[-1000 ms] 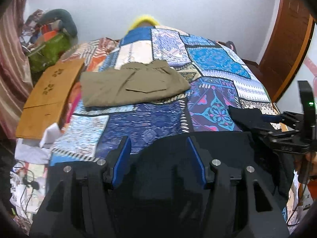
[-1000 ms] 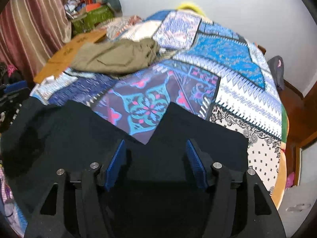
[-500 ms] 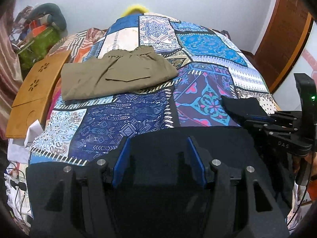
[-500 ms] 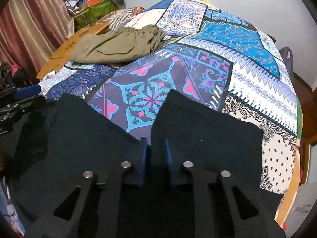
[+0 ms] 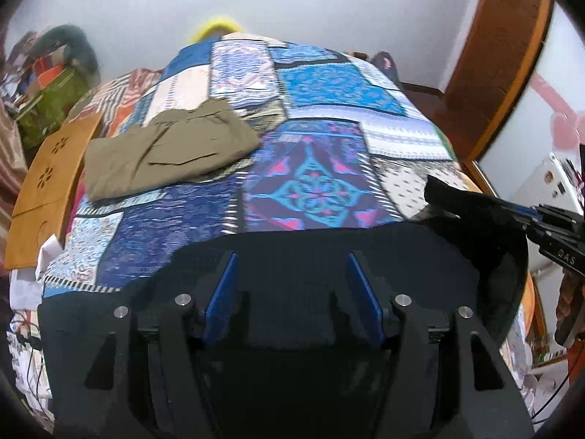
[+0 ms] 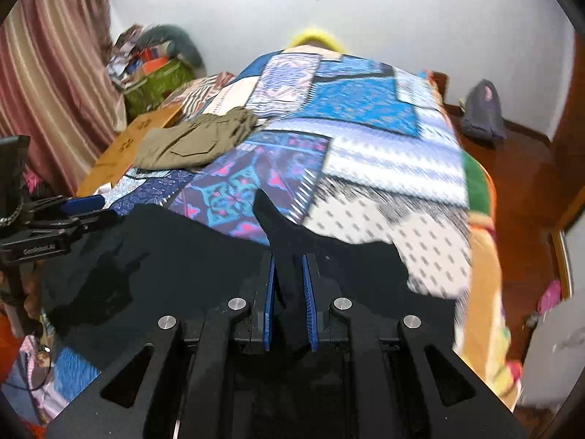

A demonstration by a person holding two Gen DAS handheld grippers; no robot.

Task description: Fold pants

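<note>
The black pants [image 6: 153, 256] are lying across the near edge of the bed [image 5: 321, 84], filling the lower part of both frames. The right gripper [image 6: 289, 292] is clenching a raised fold of them at lower centre, a peak of cloth sticking up between its blue pads [image 6: 310, 292]. The left gripper [image 5: 292, 289] is spreading its jaws above the dark fabric, apparently not pinching it. Folded olive trousers [image 5: 164, 153] are resting at the upper left on the patchwork bedspread [image 5: 314, 190], beside a wooden board [image 5: 47, 183].
</note>
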